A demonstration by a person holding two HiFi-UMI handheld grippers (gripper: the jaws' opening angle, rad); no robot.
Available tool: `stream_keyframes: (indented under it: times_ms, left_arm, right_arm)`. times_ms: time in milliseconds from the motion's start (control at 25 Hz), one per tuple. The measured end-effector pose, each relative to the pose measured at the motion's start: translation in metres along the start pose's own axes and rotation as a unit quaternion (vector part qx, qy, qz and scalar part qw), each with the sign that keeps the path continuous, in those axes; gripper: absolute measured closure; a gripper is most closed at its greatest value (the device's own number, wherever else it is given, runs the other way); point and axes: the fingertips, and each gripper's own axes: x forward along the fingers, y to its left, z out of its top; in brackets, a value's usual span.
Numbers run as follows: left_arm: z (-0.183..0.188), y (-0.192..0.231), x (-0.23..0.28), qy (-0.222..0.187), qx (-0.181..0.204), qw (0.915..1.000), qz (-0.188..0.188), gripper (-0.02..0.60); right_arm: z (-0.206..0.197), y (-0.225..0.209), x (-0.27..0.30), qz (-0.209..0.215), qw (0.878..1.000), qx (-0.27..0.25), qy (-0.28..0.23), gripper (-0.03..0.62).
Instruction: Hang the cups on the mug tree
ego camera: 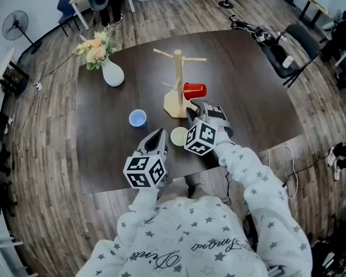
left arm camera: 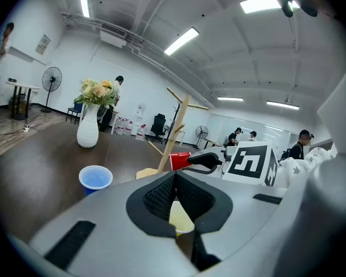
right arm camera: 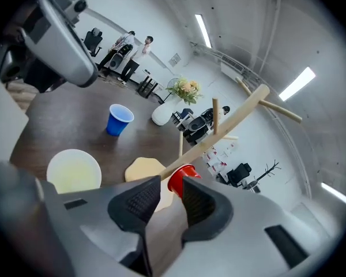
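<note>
One red cup hangs; left gripper fingers together, right gripper fingers narrowly apart.

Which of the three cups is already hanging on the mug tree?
The red cup, hung sideways on a lower peg of the mug tree. The blue cup and the pale yellow cup both stand upright on the table.

We see a bright, evenly lit room. Long ceiling lights burn as white strips, slightly blown out in both gripper views. The dark table carries a soft pale sheen, and shadows on it are faint. All three pictures bend strongly toward the edges, and the gripper views end in black corners. The left gripper, close to its lens, looks soft, while the far room stays fairly sharp.
</note>
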Motion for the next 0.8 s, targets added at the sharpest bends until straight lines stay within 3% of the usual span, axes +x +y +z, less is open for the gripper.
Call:
stream_keyframes:
  times_ms: [240, 400, 560, 800]
  left_arm:
    - [-0.01, -0.013, -0.01, -0.003, 0.007, 0.9995, 0.029, 0.557]
    - [-0.021, -0.016, -0.02, -0.005, 0.002, 0.9987, 0.051, 0.557]
    - [-0.031, -0.024, -0.028, -0.005, -0.003, 0.9976, 0.069, 0.557]
    - [-0.046, -0.027, -0.038, -0.004, -0.01, 0.9959, 0.09, 0.557]
  right_arm:
    - [-0.013, 0.008, -0.017, 0.032, 0.996, 0.076, -0.018, 0.553]
    - [-0.015, 0.023, -0.029, 0.069, 0.988, 0.128, -0.043, 0.568]
    - [-0.024, 0.034, -0.044, 0.107, 0.973, 0.195, -0.062, 0.572]
    - [-0.032, 0.057, -0.059, 0.147, 0.957, 0.239, -0.078, 0.572]
